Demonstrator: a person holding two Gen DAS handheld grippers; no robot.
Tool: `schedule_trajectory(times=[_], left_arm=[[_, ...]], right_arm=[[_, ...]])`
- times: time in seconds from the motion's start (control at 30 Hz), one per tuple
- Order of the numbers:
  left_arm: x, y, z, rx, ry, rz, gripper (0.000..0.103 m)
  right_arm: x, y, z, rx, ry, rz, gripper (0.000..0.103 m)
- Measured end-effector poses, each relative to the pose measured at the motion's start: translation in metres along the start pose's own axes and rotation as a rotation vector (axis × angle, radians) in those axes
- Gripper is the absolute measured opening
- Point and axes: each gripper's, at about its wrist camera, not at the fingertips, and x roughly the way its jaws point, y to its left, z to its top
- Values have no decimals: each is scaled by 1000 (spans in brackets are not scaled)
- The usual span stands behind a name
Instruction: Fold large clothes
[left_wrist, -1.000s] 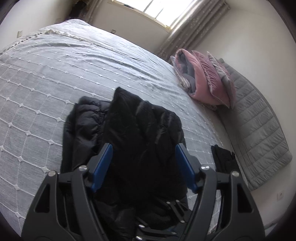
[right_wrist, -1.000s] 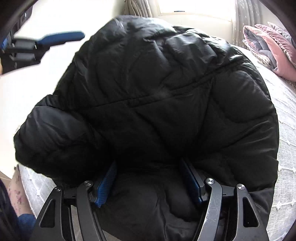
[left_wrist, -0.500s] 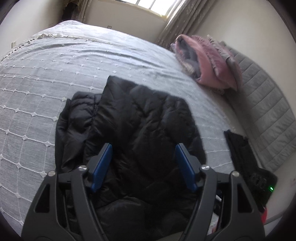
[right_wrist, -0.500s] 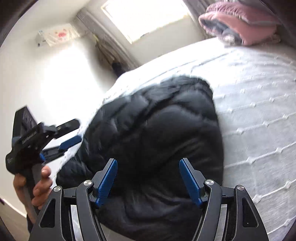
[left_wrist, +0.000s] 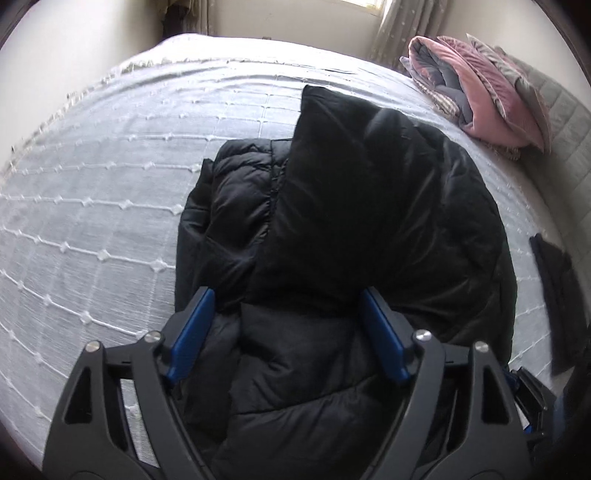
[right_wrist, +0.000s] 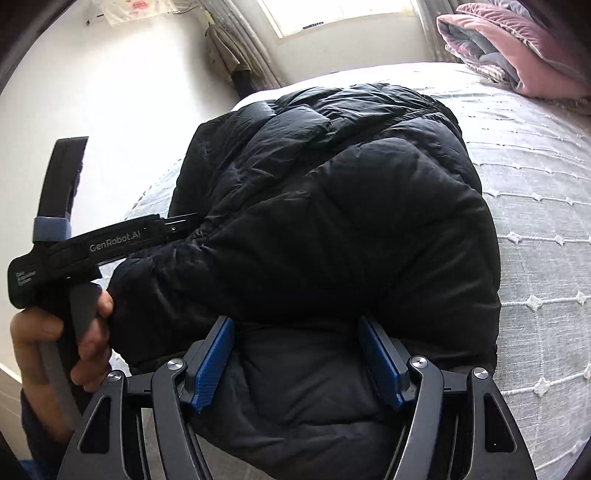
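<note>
Since a second ago the left tongs (left_wrist: 284, 328) have dropped closer over the jacket (left_wrist: 343, 229), and the right tongs (right_wrist: 299, 354) have swung from a raised fold of it to a view of the whole bundle. Left tongs: jaws opening, blue pads clear of the fabric, jacket below and between them, nothing pinched. Right tongs: spread, pads either side of a dark fold at the near edge, not pressing on it. Jacket is black, quilted, puffy, and lies folded over on itself on the bed (left_wrist: 110, 206), near the near edge. In the left wrist view a smooth panel lies over the right part, with a ribbed sleeve or side showing on the left. Grey bedspread has a white diamond stitch. Pink and grey folded blanket (left_wrist: 487, 92) sits at the far right of the bed. A dark cloth (left_wrist: 557, 295) lies at the right edge. Right wrist view shows a hand (right_wrist: 59, 332) at left gripping the left tool's handle, beside the jacket.
</note>
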Motion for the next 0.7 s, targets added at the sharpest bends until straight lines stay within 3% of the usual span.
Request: schedule_trajectory(times=[0.03, 0.1, 0.17, 0.23, 0.47, 0.63, 0.7], left_arm=[[1, -1, 0, -1, -2, -3, 80], [0, -4, -3, 21, -16, -23, 58], [-1, -8, -3, 32, -24, -6, 24], [-7, -10, -4, 44, -37, 7, 13], [-50, 14, -6, -59, -132, -33, 6], [-74, 10, -18, -51, -214, 62, 5], [-61, 11, -24, -37, -172, 100, 5]], right_arm=[[3, -2, 4, 3, -3, 3, 71], [-6, -10, 9, 18, -21, 14, 71], [-18, -14, 10, 32, -45, 9, 71], [-23, -19, 12, 38, -57, -7, 71], [-35, -27, 18, 61, -102, -32, 70], [-55, -23, 20, 57, -155, -20, 70], [-59, -19, 20, 34, -175, 3, 70]])
